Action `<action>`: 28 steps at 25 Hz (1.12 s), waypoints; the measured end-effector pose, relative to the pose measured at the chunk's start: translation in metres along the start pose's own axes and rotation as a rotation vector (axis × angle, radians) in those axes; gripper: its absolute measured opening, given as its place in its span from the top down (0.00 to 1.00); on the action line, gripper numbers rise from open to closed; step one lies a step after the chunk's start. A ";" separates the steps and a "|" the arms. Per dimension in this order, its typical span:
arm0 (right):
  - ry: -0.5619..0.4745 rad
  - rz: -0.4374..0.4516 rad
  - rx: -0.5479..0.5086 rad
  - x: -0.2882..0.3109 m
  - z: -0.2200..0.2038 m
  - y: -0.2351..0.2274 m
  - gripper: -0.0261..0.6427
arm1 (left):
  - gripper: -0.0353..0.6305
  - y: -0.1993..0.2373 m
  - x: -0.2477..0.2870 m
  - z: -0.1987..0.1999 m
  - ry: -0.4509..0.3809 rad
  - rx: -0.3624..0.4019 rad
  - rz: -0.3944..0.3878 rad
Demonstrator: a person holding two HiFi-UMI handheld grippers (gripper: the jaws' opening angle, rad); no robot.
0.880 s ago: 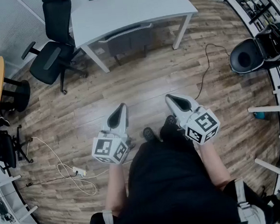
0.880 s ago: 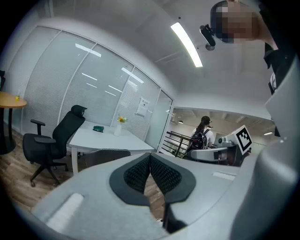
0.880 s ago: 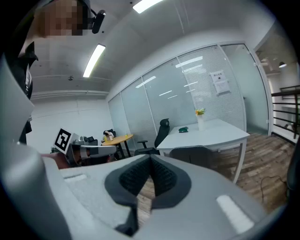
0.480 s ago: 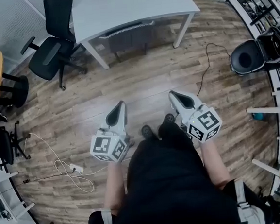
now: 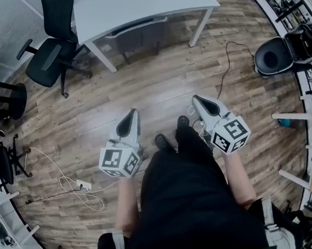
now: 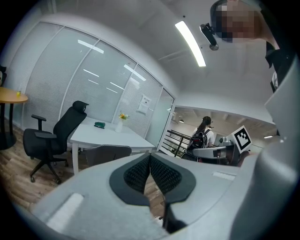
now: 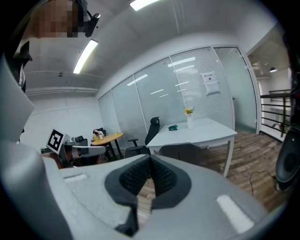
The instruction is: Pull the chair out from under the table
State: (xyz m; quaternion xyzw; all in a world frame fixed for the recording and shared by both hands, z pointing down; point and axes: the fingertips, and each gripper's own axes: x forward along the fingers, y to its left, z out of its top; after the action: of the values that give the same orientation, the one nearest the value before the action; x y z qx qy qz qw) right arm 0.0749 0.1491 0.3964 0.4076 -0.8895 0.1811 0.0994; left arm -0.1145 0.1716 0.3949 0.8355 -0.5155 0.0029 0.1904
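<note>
White table (image 5: 135, 6), grey chair (image 5: 137, 37), brown wood-grain floor (image 5: 169, 87).

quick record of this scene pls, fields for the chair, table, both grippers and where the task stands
target: grey chair, tucked under the table's near edge
table: white table, at the far side of the room
left: left hand-held gripper, jaws together, nothing between them
right: right hand-held gripper, jaws together, nothing between them
contact: neither gripper touches the grey chair; open floor lies between
nearby: black office chair beside the table's left end
task state: pull not yet begun
</note>
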 end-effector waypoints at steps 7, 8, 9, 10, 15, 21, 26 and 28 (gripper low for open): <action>0.040 -0.007 0.035 0.012 -0.004 -0.018 0.96 | 0.93 0.010 0.015 -0.004 0.032 -0.018 0.015; 0.041 -0.003 0.036 0.015 -0.003 -0.020 0.96 | 0.93 0.011 0.017 -0.003 0.035 -0.018 0.020; 0.042 0.001 0.037 0.018 -0.002 -0.024 0.96 | 0.93 0.013 0.020 -0.002 0.037 -0.017 0.025; 0.043 0.006 0.037 0.021 -0.001 -0.027 0.96 | 0.93 0.013 0.024 -0.001 0.038 -0.015 0.029; 0.050 0.019 0.048 0.042 0.008 -0.048 0.96 | 0.93 0.018 0.044 0.006 0.050 -0.001 0.046; 0.061 0.063 0.042 0.068 0.025 -0.079 0.96 | 0.93 0.021 0.078 0.022 0.049 0.012 0.087; 0.058 0.122 0.040 0.089 0.044 -0.103 0.96 | 0.93 0.015 0.111 0.035 0.047 0.027 0.110; 0.057 0.141 0.042 0.096 0.049 -0.114 0.96 | 0.93 0.012 0.125 0.038 0.048 0.033 0.117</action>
State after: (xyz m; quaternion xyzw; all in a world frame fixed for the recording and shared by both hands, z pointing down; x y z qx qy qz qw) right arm 0.0977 -0.0060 0.4101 0.3405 -0.9088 0.2179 0.1030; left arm -0.0734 0.0472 0.3882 0.8066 -0.5587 0.0428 0.1884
